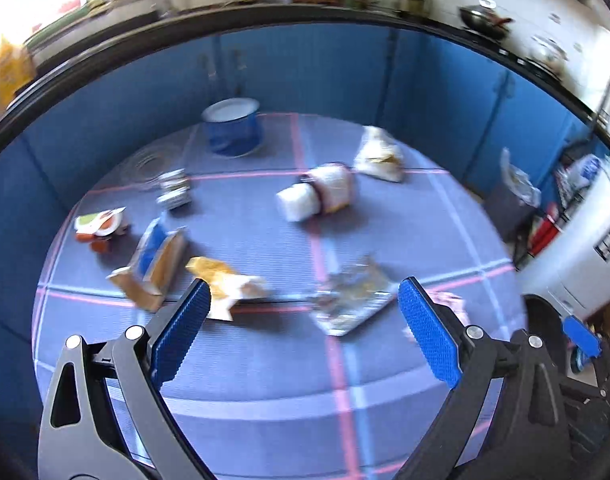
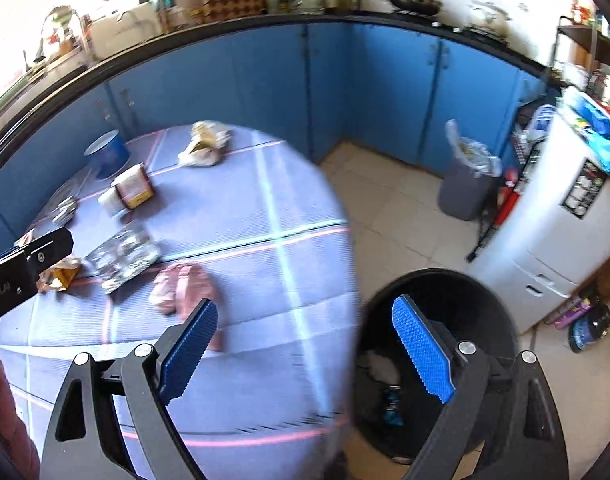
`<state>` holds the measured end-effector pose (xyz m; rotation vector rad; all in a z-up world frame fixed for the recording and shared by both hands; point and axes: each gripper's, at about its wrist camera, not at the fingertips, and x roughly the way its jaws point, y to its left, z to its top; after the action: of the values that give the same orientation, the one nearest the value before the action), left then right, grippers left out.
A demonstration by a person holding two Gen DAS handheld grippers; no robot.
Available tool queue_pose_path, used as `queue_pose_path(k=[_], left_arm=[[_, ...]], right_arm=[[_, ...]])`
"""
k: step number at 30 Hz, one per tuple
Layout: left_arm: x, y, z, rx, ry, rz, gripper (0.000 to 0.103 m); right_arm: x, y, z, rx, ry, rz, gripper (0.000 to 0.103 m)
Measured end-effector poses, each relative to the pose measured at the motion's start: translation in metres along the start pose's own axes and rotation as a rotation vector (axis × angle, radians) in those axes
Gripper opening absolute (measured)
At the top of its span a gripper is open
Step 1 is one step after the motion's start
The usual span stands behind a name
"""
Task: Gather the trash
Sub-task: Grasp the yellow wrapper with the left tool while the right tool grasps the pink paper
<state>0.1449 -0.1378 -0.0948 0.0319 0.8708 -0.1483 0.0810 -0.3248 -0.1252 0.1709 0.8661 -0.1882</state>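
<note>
Both grippers empty, fingers wide apart. Left gripper [image 1: 303, 328] over near surface [image 1: 265, 380]; foil wrapper [image 1: 351, 300] just ahead between fingers, long axis left-right. Right gripper [image 2: 305, 350] straddles surface edge and black bin [image 2: 437, 364]; pink wrapper [image 2: 183, 286] ahead-left.

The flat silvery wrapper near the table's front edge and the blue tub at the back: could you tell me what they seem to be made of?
Silvery wrapper: likely metallised foil or film, shiny and crinkled, with bright glints. Blue tub: probably paperboard or plastic, smooth wall, pale inside; blur leaves it open.
</note>
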Motion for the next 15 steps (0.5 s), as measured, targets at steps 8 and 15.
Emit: queue_pose_path(k=[8, 15], left_arm=[[0.030, 0.054, 0.000, -0.075, 0.052, 0.026, 0.093], [0.052, 0.060, 0.000, -0.061, 0.090, 0.006, 0.093]], right_arm=[[0.017, 0.049, 0.008, -0.057, 0.006, 0.057, 0.087], [0.043, 0.065, 0.012, -0.067, 0.062, 0.047, 0.087]])
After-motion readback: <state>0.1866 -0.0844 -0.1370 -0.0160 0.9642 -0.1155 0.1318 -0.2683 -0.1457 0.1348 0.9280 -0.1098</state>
